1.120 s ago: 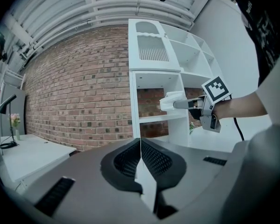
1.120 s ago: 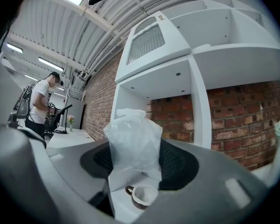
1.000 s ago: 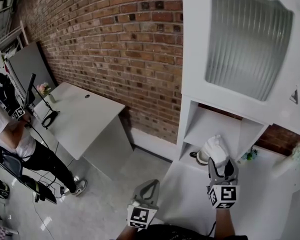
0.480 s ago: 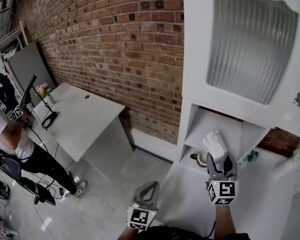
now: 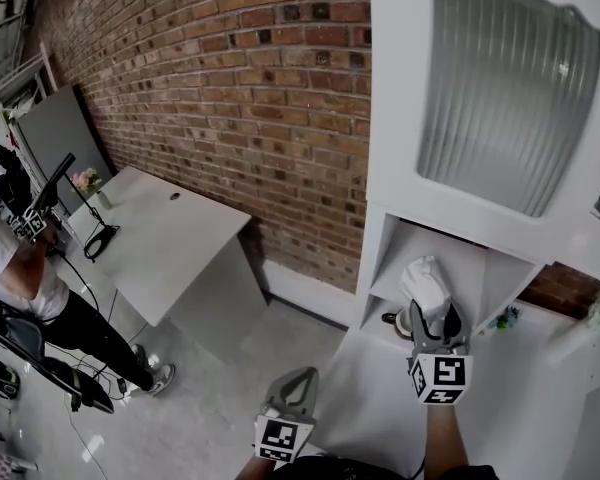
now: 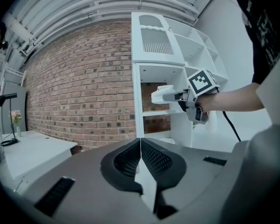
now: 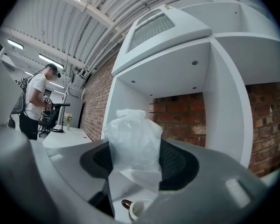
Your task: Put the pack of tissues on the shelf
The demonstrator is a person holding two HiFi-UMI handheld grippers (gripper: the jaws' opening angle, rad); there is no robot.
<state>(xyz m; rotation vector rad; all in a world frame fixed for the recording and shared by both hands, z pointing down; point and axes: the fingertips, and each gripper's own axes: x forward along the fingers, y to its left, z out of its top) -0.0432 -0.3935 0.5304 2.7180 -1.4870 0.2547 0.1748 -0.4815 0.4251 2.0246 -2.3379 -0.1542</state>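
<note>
Presently we find the task part done. Our right gripper (image 5: 435, 316) is clamped on the pack of tissues (image 5: 425, 280), its jaws pressing the soft white wrapper from both sides. It holds the pack level at the open front of the white shelf (image 5: 477, 265). The pack rests on no surface of the shelf; it hangs in the grip, with a cup (image 5: 401, 318) standing on the level below. Our left gripper (image 5: 293, 390) hangs low and well apart, jaws together with nothing between them. Outstanding, in our judgement: carry the pack fully inside, set it down, open the jaws and withdraw.
</note>
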